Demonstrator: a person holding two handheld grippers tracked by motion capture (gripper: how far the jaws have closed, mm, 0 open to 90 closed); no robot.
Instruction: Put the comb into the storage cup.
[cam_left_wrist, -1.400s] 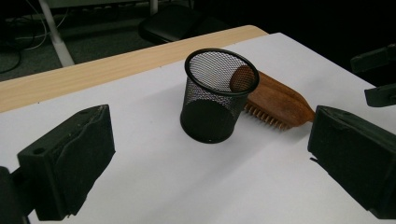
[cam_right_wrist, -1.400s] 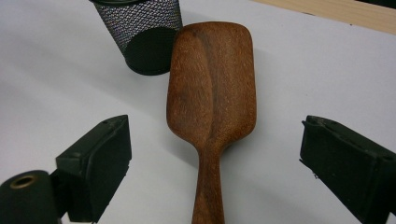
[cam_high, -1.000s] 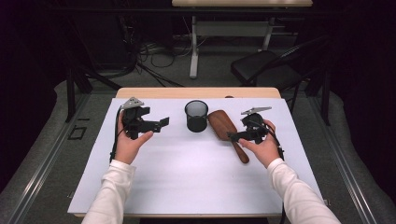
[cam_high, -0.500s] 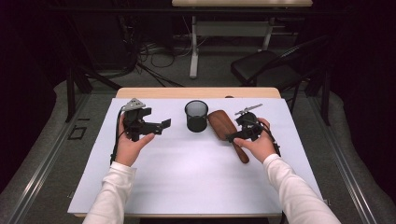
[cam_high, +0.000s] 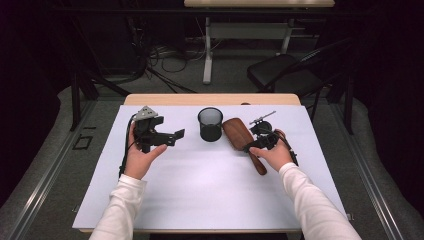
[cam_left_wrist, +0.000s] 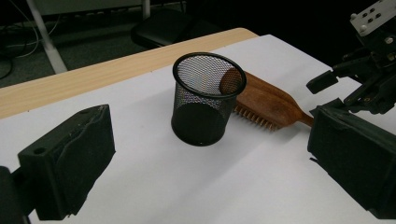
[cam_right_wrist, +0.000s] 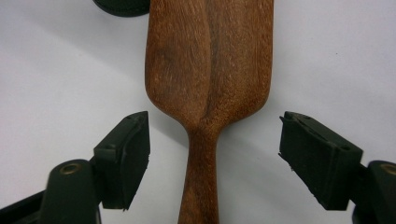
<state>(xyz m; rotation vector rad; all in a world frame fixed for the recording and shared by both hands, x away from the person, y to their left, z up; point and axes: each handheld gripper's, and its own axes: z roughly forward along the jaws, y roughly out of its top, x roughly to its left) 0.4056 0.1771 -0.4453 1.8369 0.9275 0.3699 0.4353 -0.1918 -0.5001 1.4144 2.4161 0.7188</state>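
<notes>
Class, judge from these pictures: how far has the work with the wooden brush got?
Done: the right tongs straddle the wooden brush at its neck, jaws just closing but pads still clear of the wood. In hand: the grasp. Left: lifting the brush, which lies bristles-down beside the mesh cup, perhaps into that cup. The left tongs wait open.

A lab: dark room, floor cables (cam_high: 165, 55), covered test table (cam_high: 200, 200).
</notes>
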